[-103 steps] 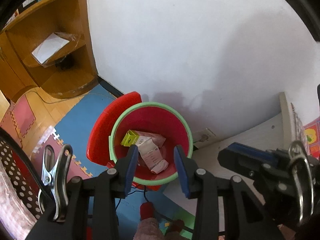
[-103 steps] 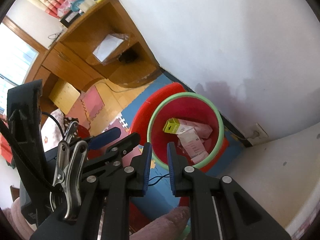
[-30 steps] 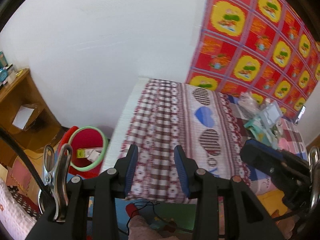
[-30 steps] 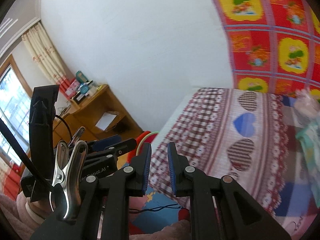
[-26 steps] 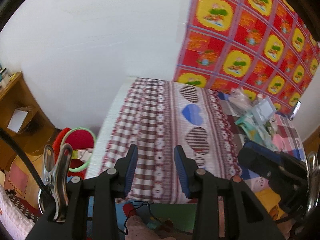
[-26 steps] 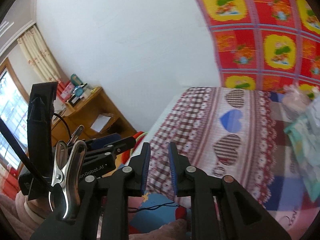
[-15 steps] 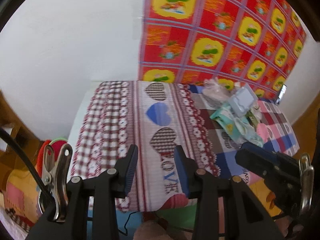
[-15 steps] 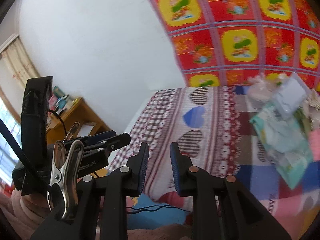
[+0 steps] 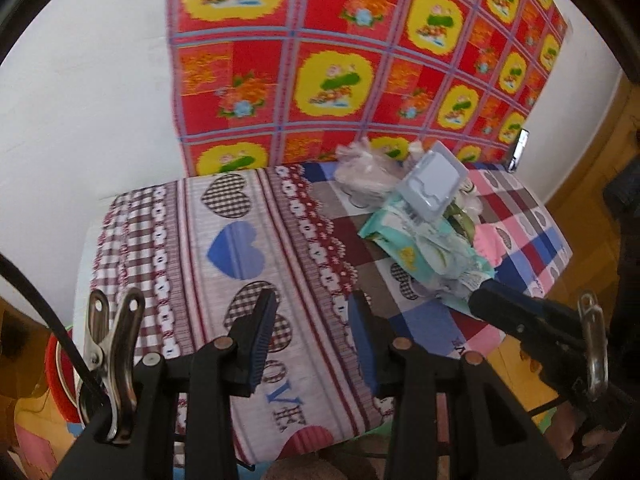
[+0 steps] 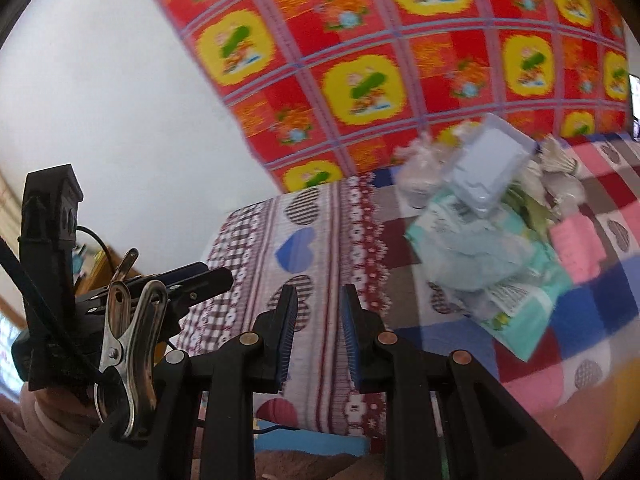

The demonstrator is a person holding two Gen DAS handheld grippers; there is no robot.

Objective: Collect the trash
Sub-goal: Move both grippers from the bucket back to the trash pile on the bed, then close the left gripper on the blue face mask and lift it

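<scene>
Left hand-held gripper point(image 9: 310, 336) held above a bed point(image 9: 192, 240) spread with a patchwork cover of hearts and checks; jaws standing fairly wide, blue pads apart, nothing between them. Right hand-held gripper point(image 10: 316, 330) over the same bed, jaws only narrowly parted, likewise empty, with just the heart-print cover showing through the gap.

Trash heaped on the bed at about two o'clock from the left hand-held gripper and well apart from its fingertips: a mint-green plastic pack point(image 9: 424, 248) lying flat, a pale blue-grey clamshell box point(image 9: 434, 182) tilted on top of it, a crumpled clear bag point(image 9: 362, 172) just behind at the wall side, a pink piece point(image 9: 488, 244) touching the pack's right edge. Same heap in the right wrist view at roughly one to two o'clock: green pack point(image 10: 492, 264), box point(image 10: 488, 168), crumpled bag point(image 10: 416, 176), pink piece point(image 10: 576, 244), plus white crumpled scraps point(image 10: 560, 164) toward the far right; all blurred, so finer detail not readable.

Behind the bed, a red and yellow flowered cloth point(image 9: 360, 60) hanging on the white wall point(image 9: 80, 120). At eight o'clock in the left wrist view, a sliver of red bin point(image 9: 54, 376) on the floor beside the bed's end.
</scene>
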